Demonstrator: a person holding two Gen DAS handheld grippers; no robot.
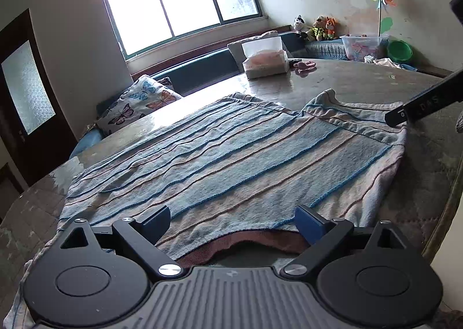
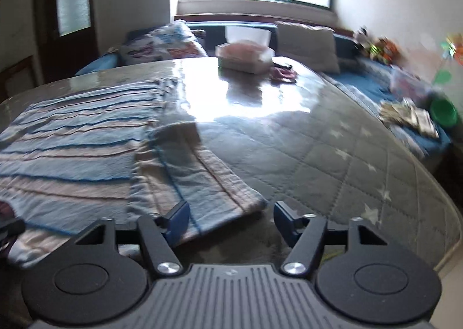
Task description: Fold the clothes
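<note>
A striped blue, pink and grey sweater (image 1: pixel 225 155) lies flat on the table, its brown collar (image 1: pixel 246 245) nearest the left camera. My left gripper (image 1: pixel 234 220) is open, its jaws standing over the collar edge and holding nothing. My right gripper (image 2: pixel 231 216) is open and empty over the end of the sweater's sleeve (image 2: pixel 199 178), which points toward the camera. The sweater's body (image 2: pixel 72 149) fills the left of the right wrist view. A finger of the right gripper (image 1: pixel 422 105) shows at the sweater's far right corner in the left wrist view.
The table (image 2: pixel 318 149) has a quilted star-pattern cover under a glossy sheet. A tissue box (image 1: pixel 266 63) and a small pink item (image 1: pixel 303 64) sit at its far side. A bench with cushions (image 1: pixel 139 103), plush toys (image 1: pixel 318 28), a plastic box (image 1: pixel 364 45) and a green bowl (image 1: pixel 400 50) lies behind.
</note>
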